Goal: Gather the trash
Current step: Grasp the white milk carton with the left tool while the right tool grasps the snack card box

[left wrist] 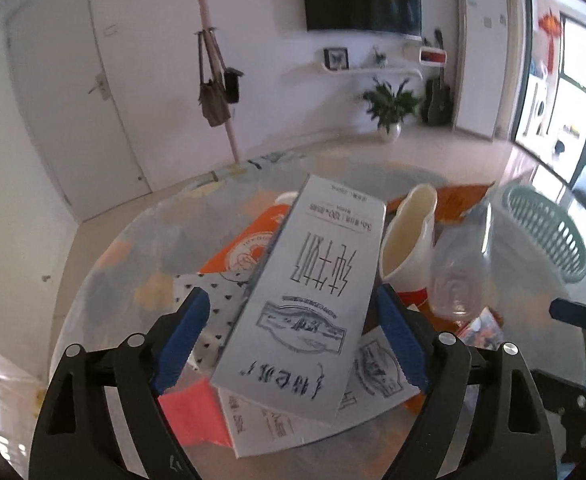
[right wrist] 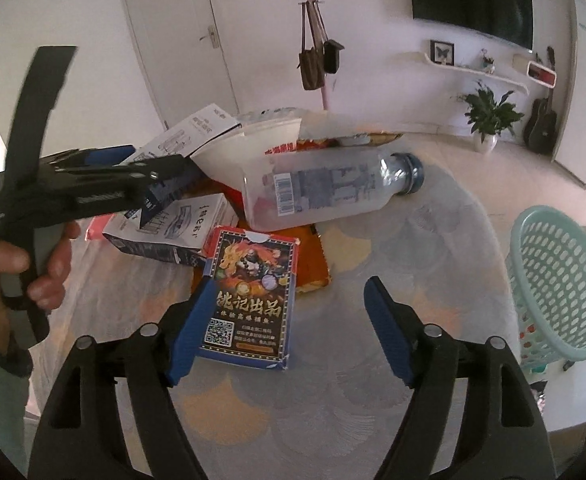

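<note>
My left gripper stands open around a white carton with blue print, which lies tilted on the trash pile. Its left pad is clear of the carton and its right pad sits close to the edge. My right gripper is open over the table with nothing gripped. Its left finger is next to a dark card box with dragon art. Beyond that lie a clear plastic bottle on its side, a white paper cup and a second white carton. A teal basket stands at the right.
The round table has a patterned cloth. An orange wrapper, a dotted bag and pink paper lie under the cartons. A hand holds the left gripper's handle. Behind are a door, a coat stand and a potted plant.
</note>
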